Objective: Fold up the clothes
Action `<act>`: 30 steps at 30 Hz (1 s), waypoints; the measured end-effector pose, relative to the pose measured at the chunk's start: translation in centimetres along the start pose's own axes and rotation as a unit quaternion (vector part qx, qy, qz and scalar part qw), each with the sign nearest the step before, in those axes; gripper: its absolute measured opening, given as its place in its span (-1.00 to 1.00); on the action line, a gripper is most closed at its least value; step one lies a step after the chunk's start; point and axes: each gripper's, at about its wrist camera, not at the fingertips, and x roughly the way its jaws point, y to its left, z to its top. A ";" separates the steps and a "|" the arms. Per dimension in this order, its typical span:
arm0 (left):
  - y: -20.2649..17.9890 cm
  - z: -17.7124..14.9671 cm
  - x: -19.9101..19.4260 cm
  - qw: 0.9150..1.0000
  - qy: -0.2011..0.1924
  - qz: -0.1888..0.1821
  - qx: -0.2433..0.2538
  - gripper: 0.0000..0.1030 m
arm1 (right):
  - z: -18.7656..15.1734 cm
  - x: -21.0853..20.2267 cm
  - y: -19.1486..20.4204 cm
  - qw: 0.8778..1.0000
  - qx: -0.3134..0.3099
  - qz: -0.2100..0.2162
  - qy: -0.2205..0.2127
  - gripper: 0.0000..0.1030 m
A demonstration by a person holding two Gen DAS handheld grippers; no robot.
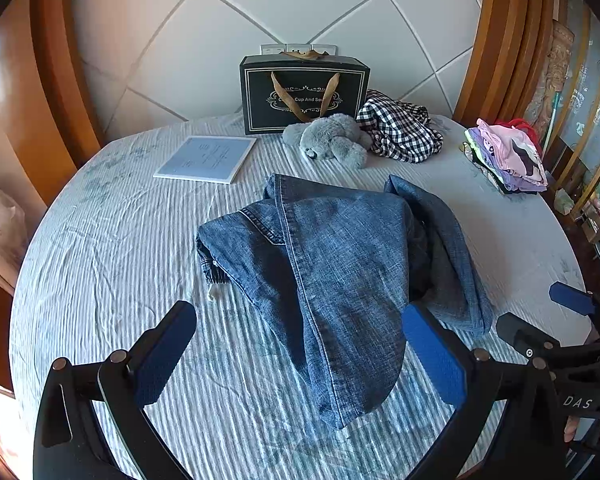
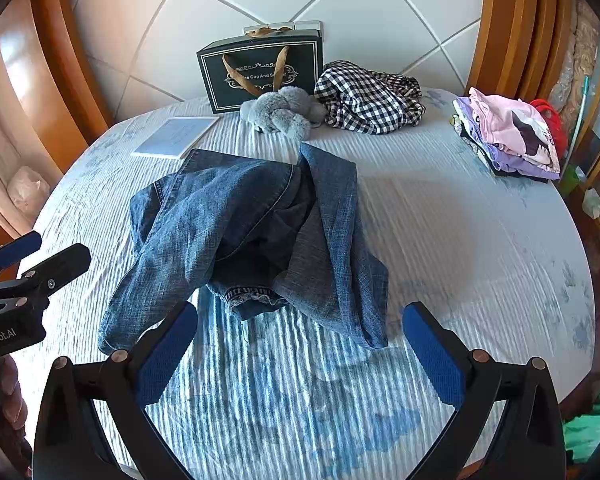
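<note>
Jeans [image 1: 332,264] mid-bed [image 1: 100,260]; behind them toy [image 1: 332,142], bag [image 1: 304,92]; folded stack [image 1: 508,156] far right.

Faded denim jeans [image 1: 332,264] on ribbed cotton bedsheet [image 1: 112,248]

The black gift bag [image 1: 304,94] is showing "Cup And", the rest hidden. The left gripper [image 2: 18,264] is reading "enRobot.AI"; the right gripper [image 1: 540,324] "DAS".
</note>
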 end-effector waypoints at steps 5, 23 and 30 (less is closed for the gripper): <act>0.3 0.5 0.2 1.000 0.004 -0.008 -0.001 1.00 | -0.3 -0.2 0.0 1.000 0.002 0.006 0.006 1.00; -0.2 0.9 0.2 1.000 0.009 0.016 0.006 1.00 | 0.4 -0.2 -0.7 1.000 -0.005 -0.015 -0.003 1.00; 0.0 0.7 0.5 1.000 0.011 0.020 0.006 1.00 | 0.3 -0.1 -0.8 1.000 -0.006 -0.017 -0.004 1.00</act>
